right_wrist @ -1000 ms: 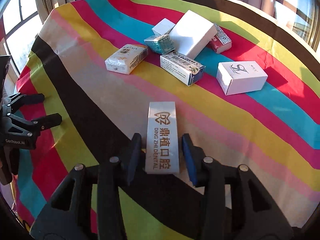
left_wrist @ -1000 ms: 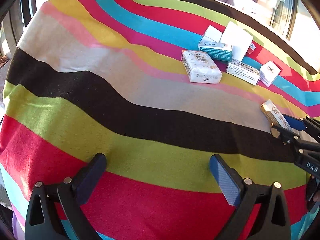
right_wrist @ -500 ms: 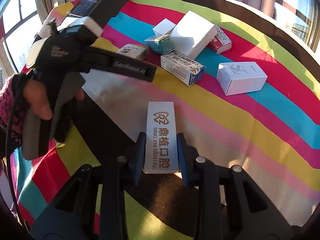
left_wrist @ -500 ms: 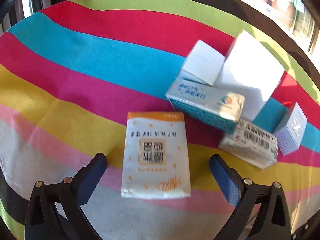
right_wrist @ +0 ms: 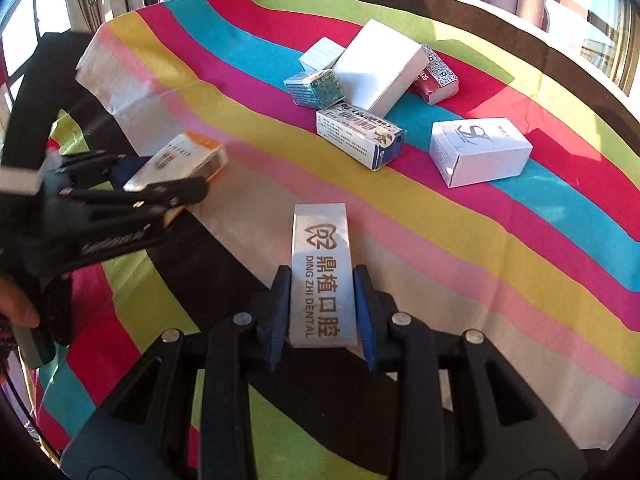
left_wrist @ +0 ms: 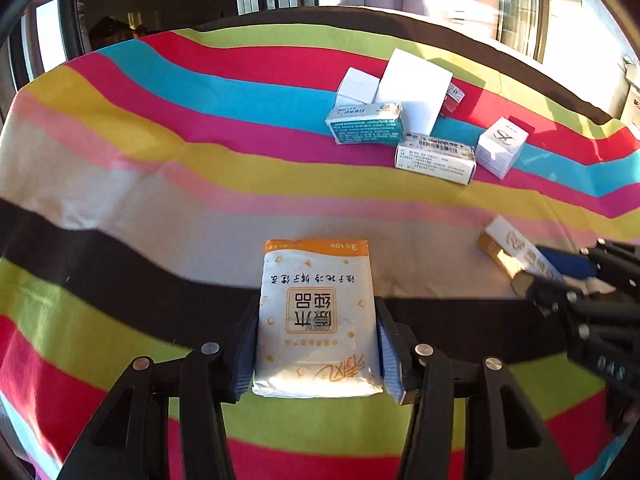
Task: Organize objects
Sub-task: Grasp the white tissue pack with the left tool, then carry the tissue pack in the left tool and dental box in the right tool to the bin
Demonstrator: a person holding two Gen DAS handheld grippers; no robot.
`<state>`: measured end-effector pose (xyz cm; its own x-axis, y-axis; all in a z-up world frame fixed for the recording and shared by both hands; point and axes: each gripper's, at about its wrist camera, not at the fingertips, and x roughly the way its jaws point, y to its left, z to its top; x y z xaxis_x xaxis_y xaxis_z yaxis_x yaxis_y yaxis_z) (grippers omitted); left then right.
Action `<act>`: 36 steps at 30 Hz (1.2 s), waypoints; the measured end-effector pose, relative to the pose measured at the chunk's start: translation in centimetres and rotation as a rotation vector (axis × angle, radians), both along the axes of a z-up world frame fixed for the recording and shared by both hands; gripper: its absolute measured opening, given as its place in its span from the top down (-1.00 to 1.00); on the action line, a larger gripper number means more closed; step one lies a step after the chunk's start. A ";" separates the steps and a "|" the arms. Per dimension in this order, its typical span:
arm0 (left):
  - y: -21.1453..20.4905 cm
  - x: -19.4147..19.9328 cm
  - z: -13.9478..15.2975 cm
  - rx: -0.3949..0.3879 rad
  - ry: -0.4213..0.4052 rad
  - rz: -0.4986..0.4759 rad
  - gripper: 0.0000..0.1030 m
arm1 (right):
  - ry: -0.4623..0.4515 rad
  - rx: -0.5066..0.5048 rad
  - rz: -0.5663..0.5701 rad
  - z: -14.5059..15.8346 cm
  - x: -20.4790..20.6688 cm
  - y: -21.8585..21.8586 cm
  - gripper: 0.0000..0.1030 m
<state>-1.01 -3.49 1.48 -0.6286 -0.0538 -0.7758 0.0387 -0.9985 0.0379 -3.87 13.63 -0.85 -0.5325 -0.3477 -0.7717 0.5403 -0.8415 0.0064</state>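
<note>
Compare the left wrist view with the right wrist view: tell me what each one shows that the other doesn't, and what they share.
Only the left wrist view shows the printed top face of the tissue pack clamped in the left tool.

Only the right wrist view shows the dental box's full label in the right tool, the red QR-code packet nearly whole, and fingers at the edge.

Both show the striped cloth, the white box with a logo, the barcode box, and each other's tool.
</note>
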 end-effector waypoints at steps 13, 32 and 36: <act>-3.5 1.9 -0.9 0.040 0.004 0.055 -0.04 | 0.011 0.017 -0.006 -0.1 -0.2 -0.1 0.32; -3.7 2.7 -0.5 0.039 0.005 0.059 -0.03 | -0.003 0.000 -0.100 0.1 10.2 0.0 0.33; -3.7 3.9 -0.5 0.047 -0.002 0.069 -0.02 | -0.003 0.009 -0.086 0.2 11.8 0.2 0.33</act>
<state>2.85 -7.23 1.03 -0.6235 -0.0610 -0.7795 0.1078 -0.9941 -0.0084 7.94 13.82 -0.65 -0.5575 -0.2940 -0.7763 0.4663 -0.8847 0.0002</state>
